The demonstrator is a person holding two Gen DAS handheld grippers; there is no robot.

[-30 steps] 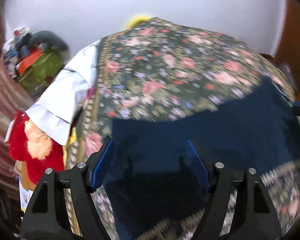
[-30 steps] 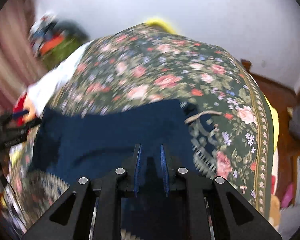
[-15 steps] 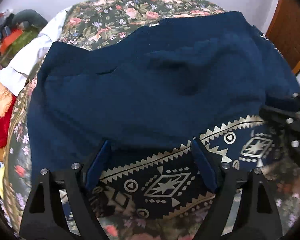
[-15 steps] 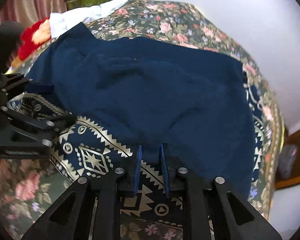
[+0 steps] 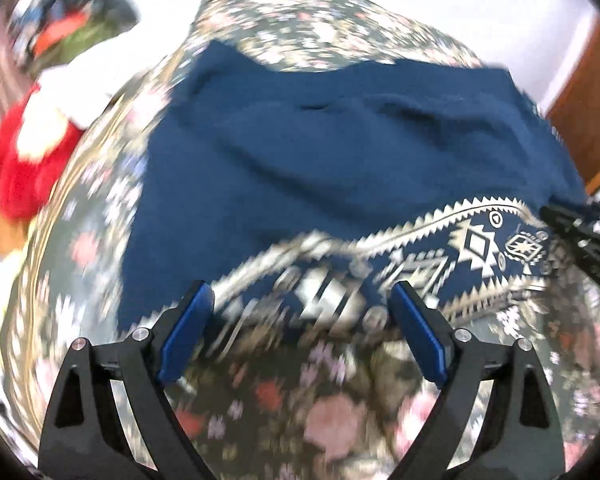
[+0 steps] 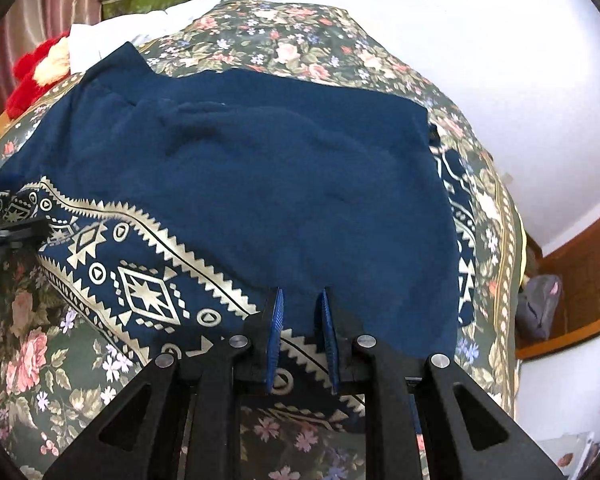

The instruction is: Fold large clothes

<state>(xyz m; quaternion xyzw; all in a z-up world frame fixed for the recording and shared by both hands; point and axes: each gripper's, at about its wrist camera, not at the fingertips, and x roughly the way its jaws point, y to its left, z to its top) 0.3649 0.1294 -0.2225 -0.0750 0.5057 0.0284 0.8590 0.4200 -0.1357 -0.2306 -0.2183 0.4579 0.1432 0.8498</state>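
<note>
Since half a second ago the navy blue fleece garment with a cream geometric-patterned border (image 6: 260,184) has slid up-frame off the left gripper (image 5: 300,312), whose jaws have just been opening, empty. It lies mid-frame on the floral bedspread (image 6: 308,40). Bottom centre, the right gripper (image 6: 302,308) is clamped on its hem.

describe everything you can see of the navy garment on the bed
The navy garment is large, soft-looking plain dark blue cloth with a cream geometric patterned border. It lies spread, slightly rumpled, on the floral bedspread, a plain layer folded over the patterned part. The right gripper is shut on its near edge; the left gripper is open.
</note>
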